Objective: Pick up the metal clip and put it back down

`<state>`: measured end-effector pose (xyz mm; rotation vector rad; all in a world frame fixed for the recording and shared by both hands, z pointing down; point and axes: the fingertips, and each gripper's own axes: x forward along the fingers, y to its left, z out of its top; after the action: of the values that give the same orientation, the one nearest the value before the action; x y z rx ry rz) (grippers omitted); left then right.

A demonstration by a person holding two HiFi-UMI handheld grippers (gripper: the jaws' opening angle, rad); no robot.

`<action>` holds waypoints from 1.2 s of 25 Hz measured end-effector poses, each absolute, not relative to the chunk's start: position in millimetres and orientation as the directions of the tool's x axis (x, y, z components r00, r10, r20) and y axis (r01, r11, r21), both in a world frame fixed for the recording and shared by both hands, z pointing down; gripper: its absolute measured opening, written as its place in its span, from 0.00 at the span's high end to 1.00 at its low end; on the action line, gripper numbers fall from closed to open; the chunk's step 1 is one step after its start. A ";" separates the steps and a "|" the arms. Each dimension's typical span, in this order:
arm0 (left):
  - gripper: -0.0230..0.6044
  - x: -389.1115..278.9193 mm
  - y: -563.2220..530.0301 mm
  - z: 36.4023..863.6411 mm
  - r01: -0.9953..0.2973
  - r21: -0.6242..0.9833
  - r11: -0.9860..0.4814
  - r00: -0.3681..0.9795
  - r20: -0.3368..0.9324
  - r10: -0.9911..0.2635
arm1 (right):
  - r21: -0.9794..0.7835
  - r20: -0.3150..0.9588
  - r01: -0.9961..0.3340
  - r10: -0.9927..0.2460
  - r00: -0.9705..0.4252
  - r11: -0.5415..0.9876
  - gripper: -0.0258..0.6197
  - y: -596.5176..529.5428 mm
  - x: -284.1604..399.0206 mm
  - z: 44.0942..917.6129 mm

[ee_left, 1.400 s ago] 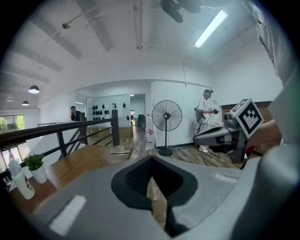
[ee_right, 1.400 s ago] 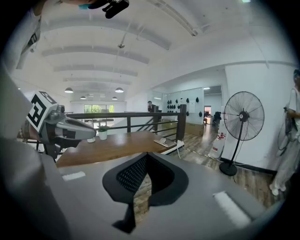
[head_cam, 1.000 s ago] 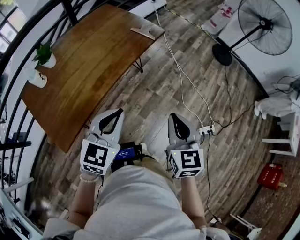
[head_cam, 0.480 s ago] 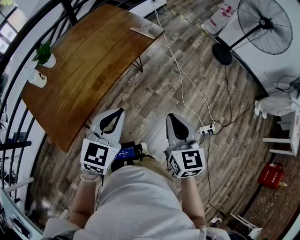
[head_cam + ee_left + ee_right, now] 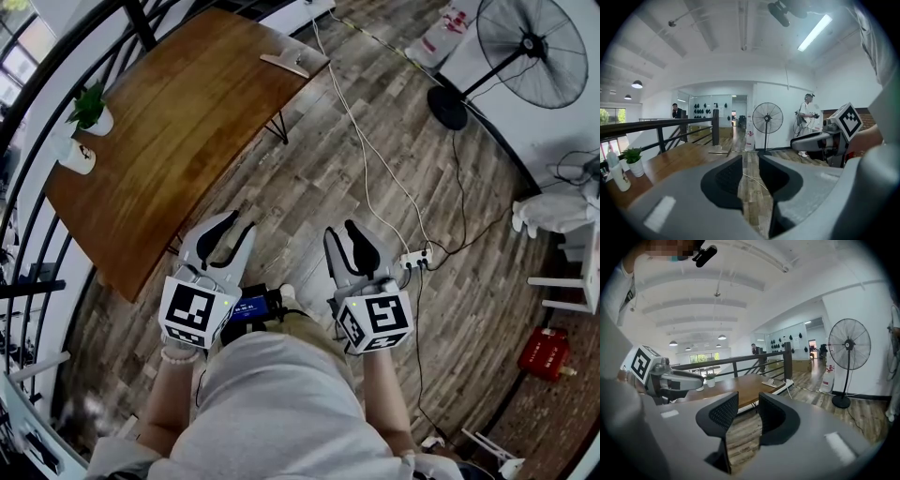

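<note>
A small flat pale object (image 5: 286, 64), possibly the clip, lies at the far corner of the wooden table (image 5: 169, 131); it also shows in the left gripper view (image 5: 719, 150) and the right gripper view (image 5: 772, 383). Both grippers are held close to the person's body over the floor, well short of the table. My left gripper (image 5: 239, 223) is open, with only floor showing through the gap (image 5: 750, 164). My right gripper (image 5: 340, 229) has just been opening its jaws; it stands open with nothing between them (image 5: 747, 404).
A potted plant (image 5: 89, 111) and a white bottle (image 5: 73, 155) stand on the table's left side by a black railing (image 5: 37, 84). A white cable and power strip (image 5: 412, 258) lie on the floor. A standing fan (image 5: 530, 52) is at the far right, and a red box (image 5: 542, 352) nearer.
Both grippers' jaws were together in the earlier frames and now stand apart. Neither hand has shifted noticeably.
</note>
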<state>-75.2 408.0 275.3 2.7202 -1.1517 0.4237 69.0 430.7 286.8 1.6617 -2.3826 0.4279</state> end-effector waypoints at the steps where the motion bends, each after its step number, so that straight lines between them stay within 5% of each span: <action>1: 0.80 -73.8 408.5 275.0 -0.725 0.036 -0.688 0.661 0.318 -0.680 | -0.114 0.330 -0.937 -0.877 -0.349 0.330 0.73 431.1 70.0 286.8; 30: 0.77 -35.5 418.4 274.6 -0.791 0.009 -0.612 0.587 0.293 -0.754 | -0.133 0.266 -0.918 -0.878 -0.397 0.374 0.66 434.4 123.2 289.1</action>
<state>-35.5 418.4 274.6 2.6735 -1.3092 0.3943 123.2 434.4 289.1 1.6314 -2.4756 0.3904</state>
